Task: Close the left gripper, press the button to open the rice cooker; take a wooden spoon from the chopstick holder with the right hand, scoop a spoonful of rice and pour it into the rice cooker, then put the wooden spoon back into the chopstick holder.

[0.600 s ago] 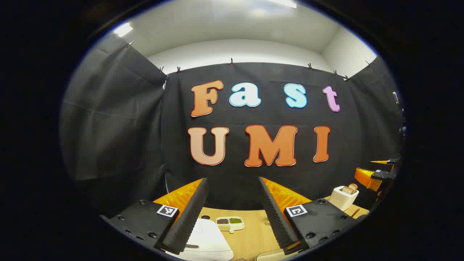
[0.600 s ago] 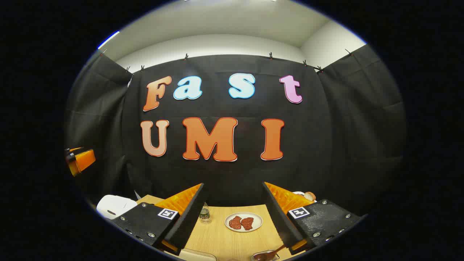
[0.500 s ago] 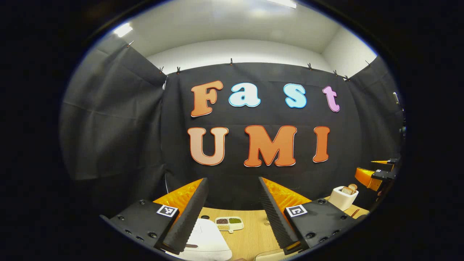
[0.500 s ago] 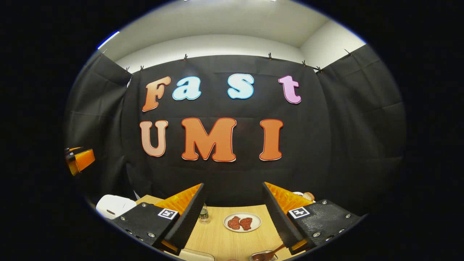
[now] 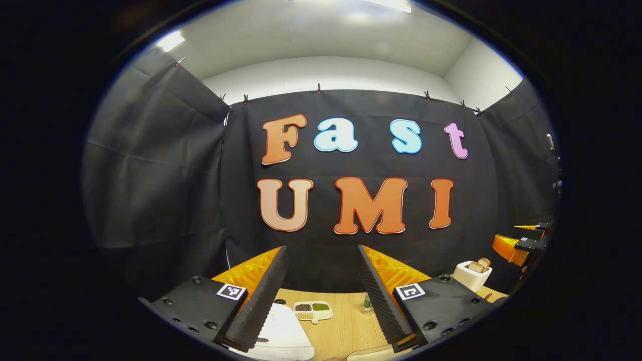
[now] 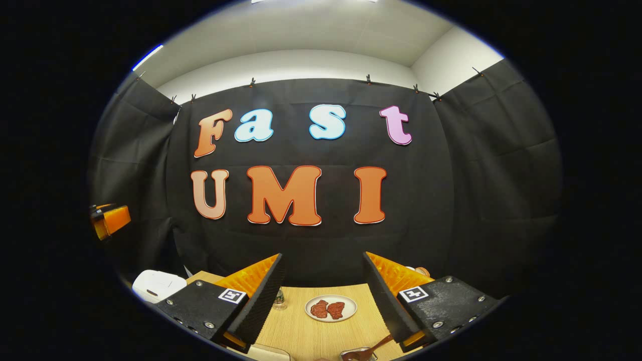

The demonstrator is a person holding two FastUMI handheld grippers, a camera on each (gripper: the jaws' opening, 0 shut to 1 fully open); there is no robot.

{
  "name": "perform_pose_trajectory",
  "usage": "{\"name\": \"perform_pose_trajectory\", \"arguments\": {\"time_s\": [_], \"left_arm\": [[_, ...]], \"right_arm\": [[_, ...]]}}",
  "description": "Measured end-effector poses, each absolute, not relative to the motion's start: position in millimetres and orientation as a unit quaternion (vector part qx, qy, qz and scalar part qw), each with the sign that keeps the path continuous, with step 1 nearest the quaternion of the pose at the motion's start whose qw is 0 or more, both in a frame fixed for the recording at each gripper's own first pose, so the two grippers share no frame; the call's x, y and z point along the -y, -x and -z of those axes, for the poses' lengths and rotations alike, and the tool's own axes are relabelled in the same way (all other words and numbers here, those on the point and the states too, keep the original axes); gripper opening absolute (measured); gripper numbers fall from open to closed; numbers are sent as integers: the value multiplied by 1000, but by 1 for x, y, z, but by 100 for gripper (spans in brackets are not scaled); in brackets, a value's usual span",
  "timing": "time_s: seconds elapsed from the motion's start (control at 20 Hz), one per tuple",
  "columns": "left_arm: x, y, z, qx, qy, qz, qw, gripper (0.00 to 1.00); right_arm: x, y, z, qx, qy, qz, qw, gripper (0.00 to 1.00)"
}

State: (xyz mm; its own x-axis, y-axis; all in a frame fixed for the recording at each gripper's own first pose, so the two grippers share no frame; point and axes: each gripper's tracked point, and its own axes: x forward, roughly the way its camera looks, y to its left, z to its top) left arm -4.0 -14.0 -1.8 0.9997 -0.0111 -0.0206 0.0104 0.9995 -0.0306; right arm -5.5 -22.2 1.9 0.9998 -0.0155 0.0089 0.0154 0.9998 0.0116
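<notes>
Peeking from under the left claw, whose fingers stand spread and empty, the white rice cooker sits on the desk, its front cut off by the view's edge. Beyond it lies a divided dish. Farther right stands the white chopstick holder, its contents perhaps spoon handles. The right claw is likewise spread, empty, above a plate.
</notes>
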Motion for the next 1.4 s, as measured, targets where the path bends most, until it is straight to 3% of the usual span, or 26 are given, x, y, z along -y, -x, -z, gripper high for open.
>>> {"name": "perform_pose_trajectory", "arguments": {"time_s": [0.8,1.2,1.3,1.4], "left_arm": [[-10,13,23,-23,-22,9,999,94],[-9,30,109,-92,-101,15,990,98],[-8,34,121,-102,-105,20,989,94],[-10,34,130,-110,-107,19,988,98]], "right_arm": [[32,2,4,5,-8,14,1000,95],[41,-2,25,-16,-11,29,999,95],[45,-2,28,-19,-3,34,999,98],[50,-3,35,-27,3,40,999,95]]}}
